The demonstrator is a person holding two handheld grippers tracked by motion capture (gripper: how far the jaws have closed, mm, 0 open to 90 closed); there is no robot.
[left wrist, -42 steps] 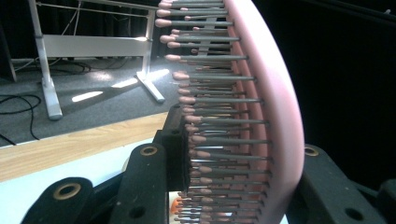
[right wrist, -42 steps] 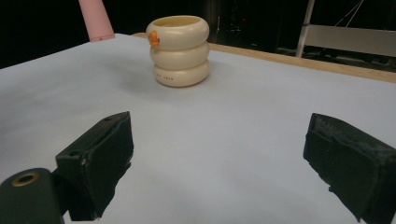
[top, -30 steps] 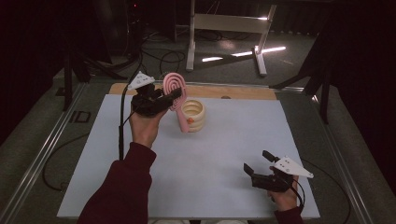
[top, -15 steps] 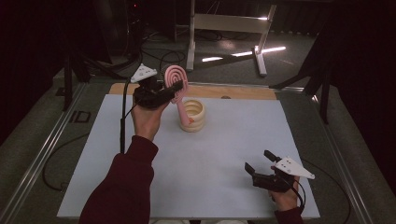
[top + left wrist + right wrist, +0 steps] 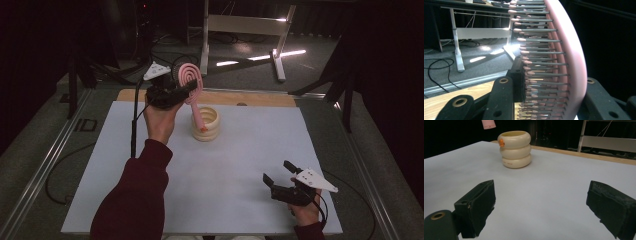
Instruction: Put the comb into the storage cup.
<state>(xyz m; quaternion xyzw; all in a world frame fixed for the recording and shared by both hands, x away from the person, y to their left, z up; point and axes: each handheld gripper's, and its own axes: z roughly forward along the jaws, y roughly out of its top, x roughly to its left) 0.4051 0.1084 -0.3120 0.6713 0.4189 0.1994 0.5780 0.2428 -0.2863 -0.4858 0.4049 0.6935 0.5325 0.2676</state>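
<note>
Lifted since a second ago, our left gripper [image 5: 186, 90] clamps the pink round bristled hairbrush [image 5: 191, 80], its handle tip just above the cream ribbed three-ring holder [image 5: 206, 123]. Our right gripper [image 5: 278, 174] rests wide apart on the white table sheet [image 5: 240, 165].

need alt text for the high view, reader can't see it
A person's left gripper holds a pink hairbrush upright, its handle reaching down to a cream ringed holder on a white table. The right gripper rests open near the table's front right corner.
</note>
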